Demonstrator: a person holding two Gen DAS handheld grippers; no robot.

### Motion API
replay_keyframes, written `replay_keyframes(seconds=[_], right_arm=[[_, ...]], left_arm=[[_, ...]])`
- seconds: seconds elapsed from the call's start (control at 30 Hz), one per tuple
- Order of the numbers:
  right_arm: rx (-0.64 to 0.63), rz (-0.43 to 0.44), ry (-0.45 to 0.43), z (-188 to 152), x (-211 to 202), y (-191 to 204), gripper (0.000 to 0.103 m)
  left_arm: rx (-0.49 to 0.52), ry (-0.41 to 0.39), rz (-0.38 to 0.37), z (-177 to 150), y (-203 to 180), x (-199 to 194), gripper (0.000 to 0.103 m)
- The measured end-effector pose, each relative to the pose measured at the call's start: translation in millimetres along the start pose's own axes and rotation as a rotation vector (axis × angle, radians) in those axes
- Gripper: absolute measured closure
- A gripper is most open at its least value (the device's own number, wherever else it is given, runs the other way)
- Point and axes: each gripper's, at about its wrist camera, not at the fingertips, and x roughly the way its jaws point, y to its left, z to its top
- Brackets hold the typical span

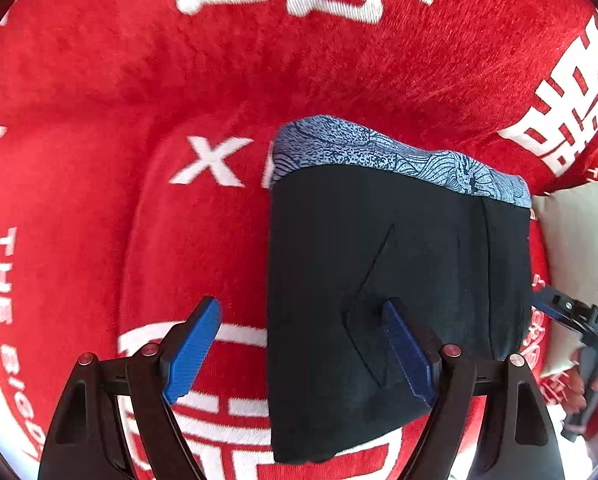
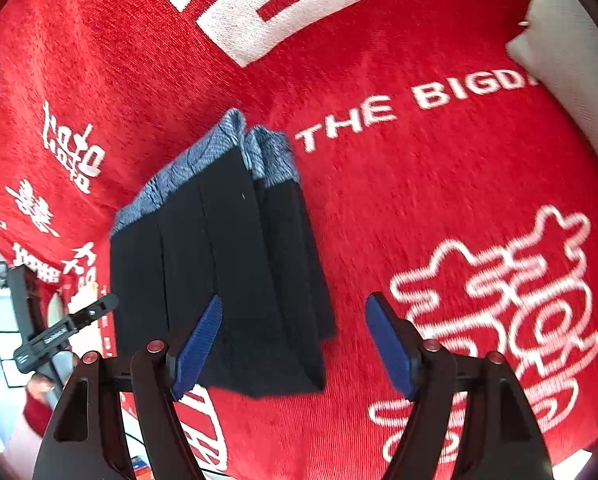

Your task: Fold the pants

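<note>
Left hand-held gripper (image 1: 301, 350) first: blue ribbed pads spread wide, nothing pinched between them. Pointing steeply down at the red plush surface with white lettering (image 1: 139, 80). Outward from there, the folded black fabric pants with the blue patterned waistband (image 1: 395, 272) fill the view from about 12 to 3 o'clock of the fingertips. Right-side pad overlapping the black cloth in the picture, left-side pad over bare red plush, so the bundle's left edge runs up between the two pads. Touching the cloth or just hovering above it: can't tell from here.

Right hand-held gripper (image 2: 295, 344) next: also parted wide, empty. From it, same pants (image 2: 219, 264) sitting at roughly 10 to 12 o'clock, left pad overlapping the black cloth, right pad out over the red surface (image 2: 439, 200). So the bundle's right edge falls inside this gap too.

Long axis of the bundle: running away from both cameras, waistband at the far 12 o'clock end, near hem closest to the fingertips. Already looks folded into a compact stack, several layers showing along the right edge.

Which side is nearer? Pretty much even, one hand-held gripper flanking each long edge, each visible at the rim of the other's view. Best guess for the next bit: either a last fold toward the waistband or just a tidy-up, both hinging on those two long edges.
</note>
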Motion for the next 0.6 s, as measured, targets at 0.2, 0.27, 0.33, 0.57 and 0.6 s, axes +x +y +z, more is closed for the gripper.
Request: replay_keyframes(seconds=[0.2,0.27,0.33,0.57,0.6], right_arm=[[-0.016,0.123,0.075,19.6,31.0,-10.5,0.026],[-0.018,0.166,0.106,24.9,41.3,-14.4,0.026],[-0.019,0.208,0.133,28.5,49.2,-16.4,0.026],[0.009,0.343,0.151,33.9,62.7,-23.1,0.026],[0.004,0.346,0.153,34.5,64.6,-22.6,0.026]], left_arm=[[-0.002,0.075,-0.148,13.5,13.7,20.2,0.019],[-0.004,0.09,-0.188,16.9,17.0,25.8,0.019],[-0.008,0.103,-0.221,20.5,19.6,32.9,0.014],[-0.031,0.109,-0.267,27.8,17.5,48.9,0.009],[-0.034,0.109,-0.269,28.0,16.5,50.5,0.009]])
